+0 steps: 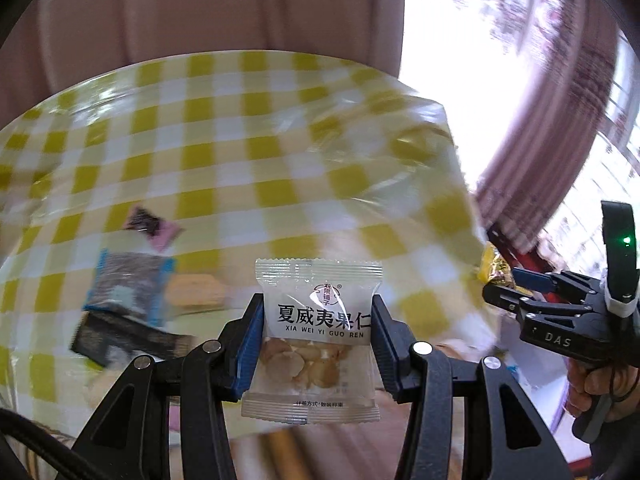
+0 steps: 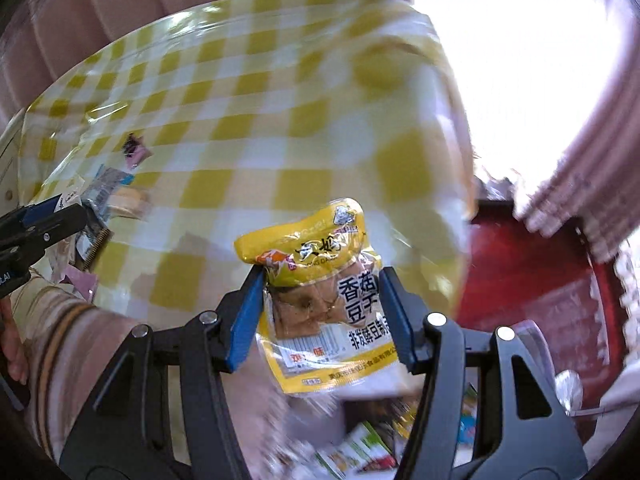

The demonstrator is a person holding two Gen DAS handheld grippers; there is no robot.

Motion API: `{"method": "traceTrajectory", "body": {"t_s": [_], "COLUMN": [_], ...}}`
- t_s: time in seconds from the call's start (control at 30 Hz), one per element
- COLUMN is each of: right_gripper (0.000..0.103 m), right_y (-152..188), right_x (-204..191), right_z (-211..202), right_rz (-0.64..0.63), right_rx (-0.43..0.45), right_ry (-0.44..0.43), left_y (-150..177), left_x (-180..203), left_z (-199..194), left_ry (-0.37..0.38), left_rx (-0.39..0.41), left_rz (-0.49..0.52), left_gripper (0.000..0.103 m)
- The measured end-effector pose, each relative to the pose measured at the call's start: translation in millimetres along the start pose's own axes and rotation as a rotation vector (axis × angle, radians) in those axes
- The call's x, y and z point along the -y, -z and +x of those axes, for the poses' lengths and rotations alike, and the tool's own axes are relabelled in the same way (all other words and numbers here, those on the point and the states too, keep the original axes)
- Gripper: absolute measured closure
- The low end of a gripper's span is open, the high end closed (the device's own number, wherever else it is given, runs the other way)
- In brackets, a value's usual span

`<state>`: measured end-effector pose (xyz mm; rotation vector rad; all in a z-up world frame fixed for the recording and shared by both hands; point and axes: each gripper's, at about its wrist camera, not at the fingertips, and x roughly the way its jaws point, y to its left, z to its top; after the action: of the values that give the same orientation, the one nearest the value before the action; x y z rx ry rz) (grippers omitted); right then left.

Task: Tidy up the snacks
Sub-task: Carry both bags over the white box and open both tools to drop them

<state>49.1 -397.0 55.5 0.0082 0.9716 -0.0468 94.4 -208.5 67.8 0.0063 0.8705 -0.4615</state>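
Each claw grips a light, crinkly packet by its side edges, the left claw a clear nut packet, the right claw a slippery yellow tofu packet, above the checked counter.

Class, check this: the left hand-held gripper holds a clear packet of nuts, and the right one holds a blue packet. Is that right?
Not quite. The right hand-held gripper holds a yellow packet, as the right wrist view shows. The left hand-held gripper does hold the clear nut packet.
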Motion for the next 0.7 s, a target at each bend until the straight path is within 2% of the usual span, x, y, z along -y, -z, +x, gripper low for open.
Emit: {"method": "traceTrajectory", "body": {"t_s": [0.2,0.37,0.53,0.7], "right_gripper": [0.043,0.043,0.043,0.042], "right_y": [38.2,72.0,93.2,108.6], "right_x": [46.3,78.7,98.2,114.0], "right_z": [-19.4,-31.9,-34.9,-36.0], "right_rz": [0.099,0.18,0.229,0.272], "right_rx": [-0.012,-0.026,-0.052,-0.066], "right_ry": [0.087,0.15,0.192,0.214], "left_y": [8.7,22.5,38.3,51.3], "left_x": [66.2,121.3,168.8,195.3], "left_z": [5.3,16.5,29.9,42.9], "left_ry": [0.117,0.226,0.301,0.322], "left_rx": [-0.035,-0.093,-0.173,-0.235], "left_rz": [0.089,0.171,0.245,0.292], "left_gripper": [0.053,0.053,0.053,0.053]}}
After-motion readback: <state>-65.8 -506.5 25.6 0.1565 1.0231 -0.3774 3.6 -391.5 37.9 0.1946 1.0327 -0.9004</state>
